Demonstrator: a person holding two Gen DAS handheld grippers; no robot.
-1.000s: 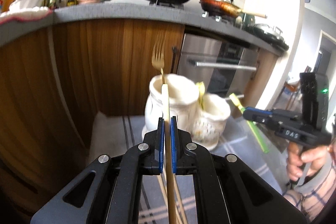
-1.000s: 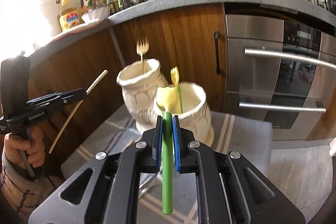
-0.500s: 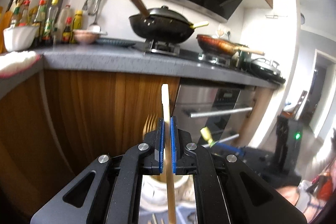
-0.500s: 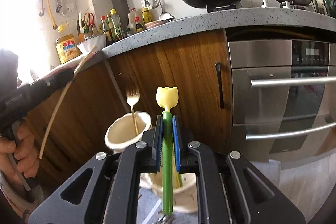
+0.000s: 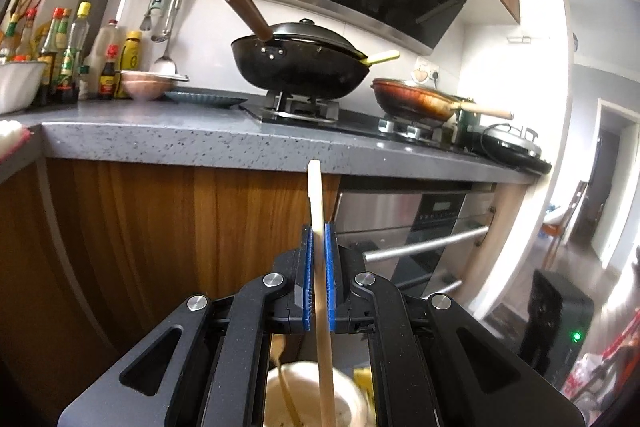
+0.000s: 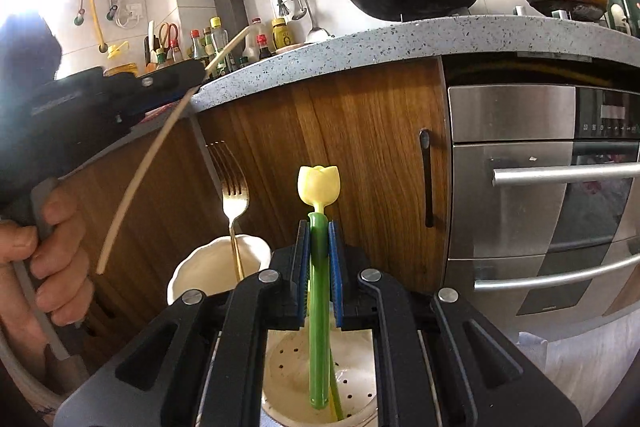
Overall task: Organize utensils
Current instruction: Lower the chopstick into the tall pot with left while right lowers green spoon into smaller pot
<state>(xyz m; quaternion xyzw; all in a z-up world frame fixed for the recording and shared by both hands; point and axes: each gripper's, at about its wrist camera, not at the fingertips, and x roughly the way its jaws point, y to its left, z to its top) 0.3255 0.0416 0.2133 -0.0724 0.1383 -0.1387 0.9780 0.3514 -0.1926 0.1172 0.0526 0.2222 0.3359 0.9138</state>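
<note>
Chopstick (image 5: 320, 279) and tulip-topped green utensil (image 6: 319, 259) are the two things in hand, each pinched upright between blue pads. Nearest, the left gripper (image 5: 319, 267) is clamped narrow on the pale wooden stick partway along its length, the lower end hanging over the mouth of a cream holder (image 5: 348, 403) directly below. Such a stick looks light, stiff and smooth, so it may swivel or slide in the pads if knocked; a hold near the middle, as here, seems steadiest. The right gripper (image 6: 319, 267) is likewise closed tight on the green stem, below the yellow tulip head, with the stem's foot hanging over a perforated cream holder (image 6: 288, 359). That utensil looks like light plastic, perhaps a little flexible and slick.

Just beyond, in the right wrist view, a gold fork (image 6: 233, 195) stands tines up in the scalloped cream holder (image 6: 188, 275); it looks thin, and its tines could catch an incoming stick. The holders look ceramic and tall, so a sideways nudge might tip or chip them. Another green stem already leans in the perforated one.

Behind stand wooden cabinet doors (image 6: 360, 155) and a steel oven (image 6: 540, 187), then the speckled grey bench (image 5: 180, 139) with bottles, a black wok (image 5: 300, 67) and a brown pan (image 5: 416, 103), all well apart from the work.
</note>
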